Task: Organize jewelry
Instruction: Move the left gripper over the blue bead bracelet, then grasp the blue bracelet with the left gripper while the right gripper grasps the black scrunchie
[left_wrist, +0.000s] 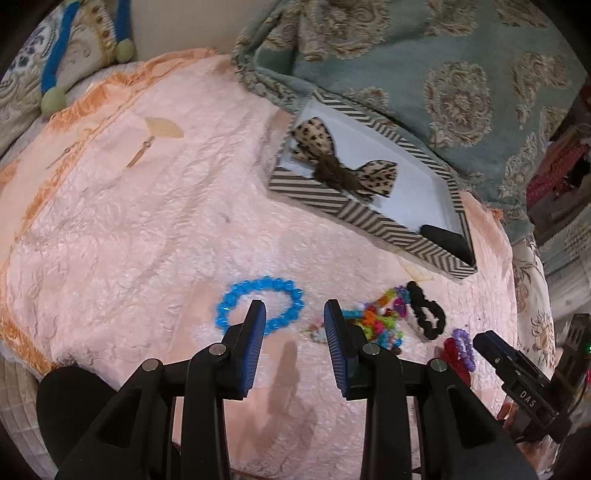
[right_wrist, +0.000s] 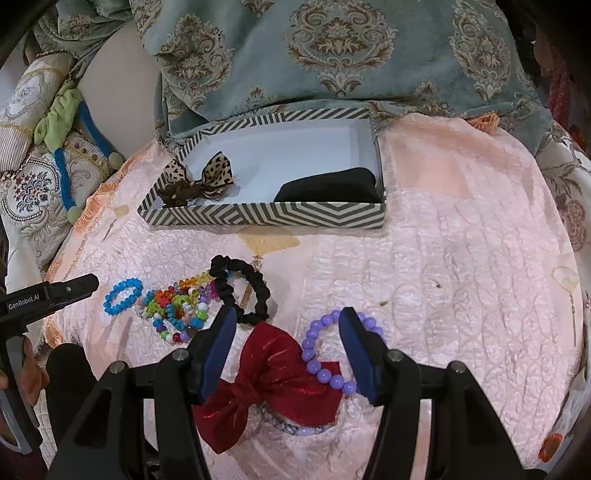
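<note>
Left fingers (left_wrist: 258, 325) apart, empty, over blue bracelet (left_wrist: 258, 304).

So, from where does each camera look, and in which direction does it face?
Left wrist: on the left gripper, facing down at the blue bead bracelet on the pink quilted cover; own open fingers and the right gripper's tip show.
Right wrist: on the right gripper, above the red shiny bow and purple bead bracelet; own fingers show.
Both share the striped open box.
</note>
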